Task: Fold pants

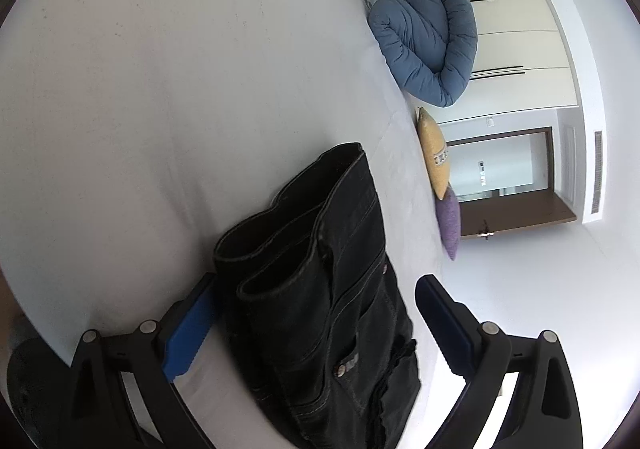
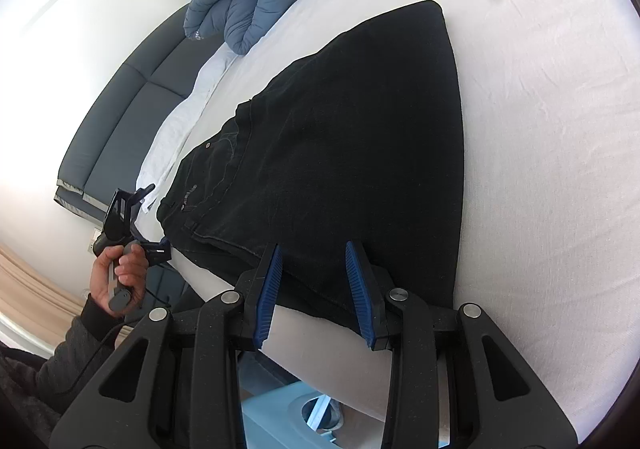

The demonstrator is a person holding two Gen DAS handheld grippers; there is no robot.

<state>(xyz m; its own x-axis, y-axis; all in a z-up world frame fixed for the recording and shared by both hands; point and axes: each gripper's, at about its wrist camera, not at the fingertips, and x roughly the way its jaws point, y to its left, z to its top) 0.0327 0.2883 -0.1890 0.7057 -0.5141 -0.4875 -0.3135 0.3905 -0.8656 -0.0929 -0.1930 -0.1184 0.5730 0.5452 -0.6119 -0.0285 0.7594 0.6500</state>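
Left fingers (image 1: pixel 192 329) spread wide, gripping nothing, right fingers (image 2: pixel 358 289) part-open astride black pants (image 2: pixel 340 137), folded lengthwise, flat on bed (image 2: pixel 540 129).

Pants (image 1: pixel 320 289) waistband end cut off by bottom edge (left wrist view), rt pad contact unclear.

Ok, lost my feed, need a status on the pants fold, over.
Left gripper open, jaws either side of the pants. Right gripper part open over the near edge, grip unclear. Pants folded lengthwise on bed. Nothing in the way.
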